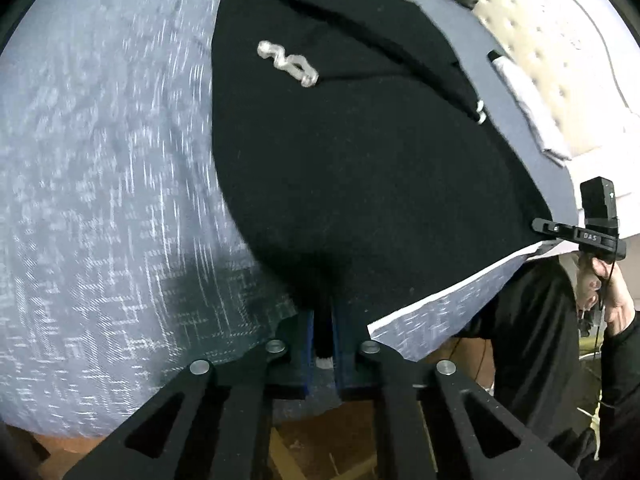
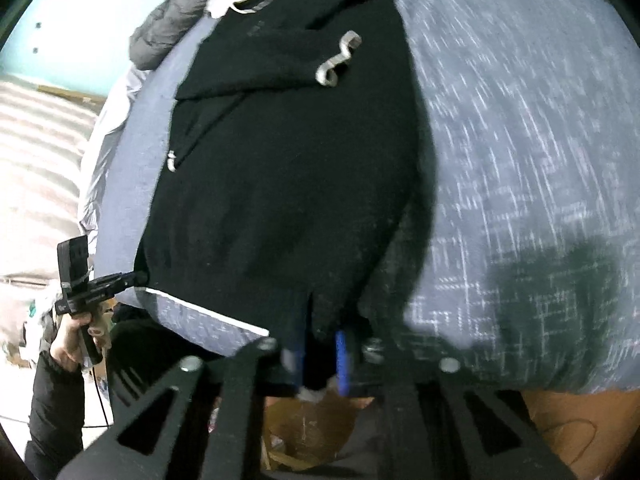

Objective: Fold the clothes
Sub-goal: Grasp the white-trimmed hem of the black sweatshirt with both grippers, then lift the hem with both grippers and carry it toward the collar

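Black sweater [image 1: 360,168] on blue-grey bedsheet [image 1: 100,200], hem corners clamped in left tongs [image 1: 323,320] and right tongs [image 2: 320,344].

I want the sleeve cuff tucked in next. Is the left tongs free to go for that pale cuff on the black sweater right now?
Probably not: the left tongs are shut on the black sweater hem, so they must let go first. Nothing lies over the cuff.

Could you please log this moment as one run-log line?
left gripper: shut on black sweater hem | right gripper: shut on hem | sweater flat on grey bedspread
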`<state>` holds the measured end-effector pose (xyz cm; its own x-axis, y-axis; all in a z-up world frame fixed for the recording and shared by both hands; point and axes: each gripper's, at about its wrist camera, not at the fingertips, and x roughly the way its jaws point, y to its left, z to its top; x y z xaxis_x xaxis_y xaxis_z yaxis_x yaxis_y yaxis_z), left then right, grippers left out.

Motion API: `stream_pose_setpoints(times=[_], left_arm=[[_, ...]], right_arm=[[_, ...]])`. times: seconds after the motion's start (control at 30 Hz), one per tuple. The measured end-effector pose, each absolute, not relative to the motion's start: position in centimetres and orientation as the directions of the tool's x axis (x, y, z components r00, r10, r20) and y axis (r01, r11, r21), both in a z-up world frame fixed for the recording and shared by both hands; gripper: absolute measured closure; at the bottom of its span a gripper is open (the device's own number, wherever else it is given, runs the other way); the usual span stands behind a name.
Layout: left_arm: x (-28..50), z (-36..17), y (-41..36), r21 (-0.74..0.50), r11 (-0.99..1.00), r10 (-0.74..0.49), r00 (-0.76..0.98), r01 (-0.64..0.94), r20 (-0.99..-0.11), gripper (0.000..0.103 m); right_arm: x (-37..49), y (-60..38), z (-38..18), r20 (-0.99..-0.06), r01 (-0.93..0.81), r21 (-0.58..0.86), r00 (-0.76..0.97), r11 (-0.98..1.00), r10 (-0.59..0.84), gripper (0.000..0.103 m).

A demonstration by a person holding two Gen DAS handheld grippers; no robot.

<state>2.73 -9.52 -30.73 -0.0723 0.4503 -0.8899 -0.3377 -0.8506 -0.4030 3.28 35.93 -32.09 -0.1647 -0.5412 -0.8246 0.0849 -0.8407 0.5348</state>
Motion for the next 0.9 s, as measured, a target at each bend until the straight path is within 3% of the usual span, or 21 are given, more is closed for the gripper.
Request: stream_pose_setpoints(times=[0.5, 0.9], left_arm=[[1.4, -17.0, -12.5, -0.334, -0.804, 0.515, -0.298, -0.492, -0.804, 0.097], [4.5, -13.8, -13.3, -0.328, -0.764, 0.552, -0.299, -0.556, -0.778, 0.097]], right_arm=[[4.2, 34.7, -18.4, -0.732, 0.300, 0.484, -0.377, -0.822, -0.568, 0.097], [6.9, 35.1, -14.4, -0.712, 0.382, 0.457, -0.384, -0.803, -0.588, 0.098]])
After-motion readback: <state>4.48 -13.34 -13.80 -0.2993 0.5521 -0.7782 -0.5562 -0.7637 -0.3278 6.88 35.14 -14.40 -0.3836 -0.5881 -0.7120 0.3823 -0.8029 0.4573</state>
